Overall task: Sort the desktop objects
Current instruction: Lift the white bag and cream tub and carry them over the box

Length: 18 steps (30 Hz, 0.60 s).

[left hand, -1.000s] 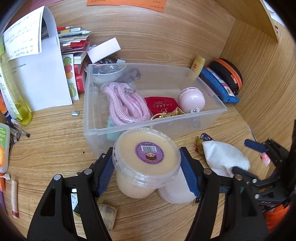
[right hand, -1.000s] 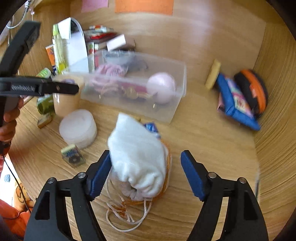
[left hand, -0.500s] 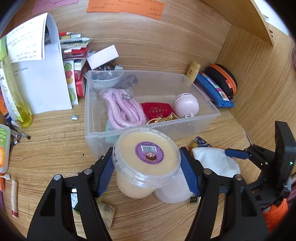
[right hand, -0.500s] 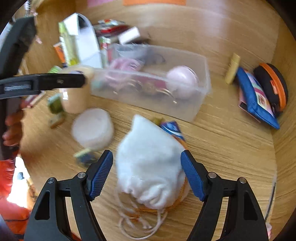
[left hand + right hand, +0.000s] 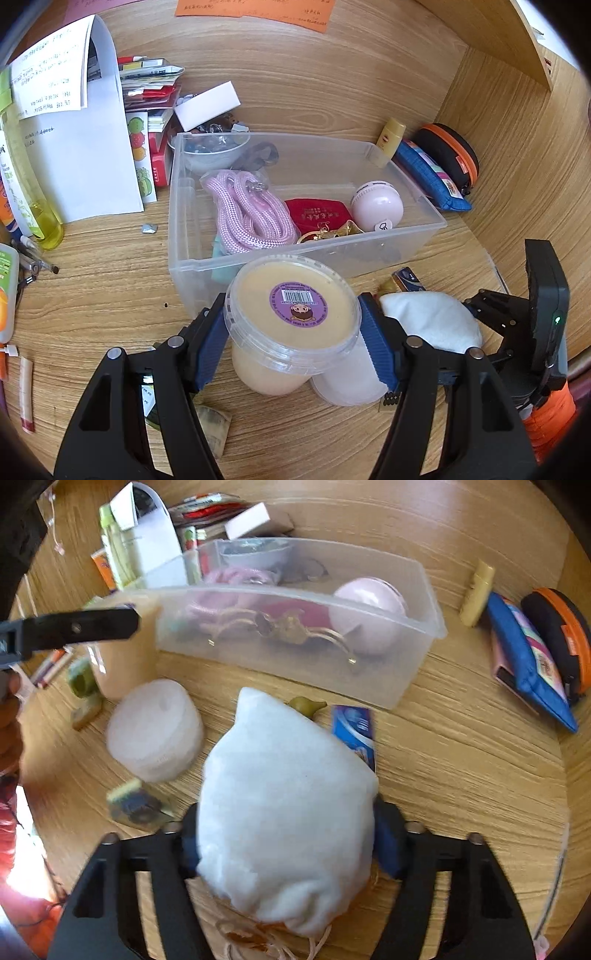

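Note:
My left gripper (image 5: 291, 343) is shut on a clear tub of yellow cream (image 5: 291, 321) with a purple label, held above the desk just in front of the clear plastic bin (image 5: 306, 254). The bin holds a pink rope (image 5: 247, 210), a red pouch (image 5: 317, 214) and a pink ball (image 5: 376, 205). My right gripper (image 5: 284, 845) is shut on a white drawstring pouch (image 5: 288, 805) lying on the desk in front of the bin (image 5: 369, 686). The pouch also shows in the left wrist view (image 5: 428, 317).
A white round container (image 5: 155, 727) lies left of the pouch, a blue packet (image 5: 354, 731) behind it. A blue pencil case (image 5: 432, 177), an orange-trimmed black case (image 5: 450, 155) and a yellow tube (image 5: 389, 142) lie right of the bin. Papers, boxes and bottles (image 5: 74, 140) stand at the left.
My right gripper has moved forward over the white pouch and shut on it. My left gripper has risen a little with the tub.

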### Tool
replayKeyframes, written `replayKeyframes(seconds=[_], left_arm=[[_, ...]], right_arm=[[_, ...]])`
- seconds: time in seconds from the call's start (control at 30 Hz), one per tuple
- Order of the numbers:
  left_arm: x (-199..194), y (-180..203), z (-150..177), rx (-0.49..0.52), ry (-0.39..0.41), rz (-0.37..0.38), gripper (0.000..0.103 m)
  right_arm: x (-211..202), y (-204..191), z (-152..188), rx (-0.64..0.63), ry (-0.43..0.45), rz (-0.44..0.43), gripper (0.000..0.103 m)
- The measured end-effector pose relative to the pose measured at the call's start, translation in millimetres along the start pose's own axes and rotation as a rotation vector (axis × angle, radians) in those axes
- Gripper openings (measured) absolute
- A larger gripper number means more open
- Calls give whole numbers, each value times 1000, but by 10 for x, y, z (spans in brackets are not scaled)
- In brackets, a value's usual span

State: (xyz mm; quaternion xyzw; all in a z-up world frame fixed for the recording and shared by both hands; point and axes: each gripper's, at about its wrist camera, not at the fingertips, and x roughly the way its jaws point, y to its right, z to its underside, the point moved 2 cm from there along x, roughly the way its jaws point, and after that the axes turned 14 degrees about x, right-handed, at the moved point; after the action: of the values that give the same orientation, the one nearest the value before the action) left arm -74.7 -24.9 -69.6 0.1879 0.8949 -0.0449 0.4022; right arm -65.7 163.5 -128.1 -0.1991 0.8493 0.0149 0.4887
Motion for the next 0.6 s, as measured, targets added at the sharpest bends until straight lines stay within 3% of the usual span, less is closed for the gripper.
replayKeyframes(seconds=[0.2, 0.6], left_arm=[[-64, 25, -21, 8, 18, -9, 67], [-418, 19, -247, -8, 110, -38, 67]], right_arm=[[-205, -68, -68, 13, 12, -116, 53], [-842, -84, -526, 29, 243, -194, 54]])
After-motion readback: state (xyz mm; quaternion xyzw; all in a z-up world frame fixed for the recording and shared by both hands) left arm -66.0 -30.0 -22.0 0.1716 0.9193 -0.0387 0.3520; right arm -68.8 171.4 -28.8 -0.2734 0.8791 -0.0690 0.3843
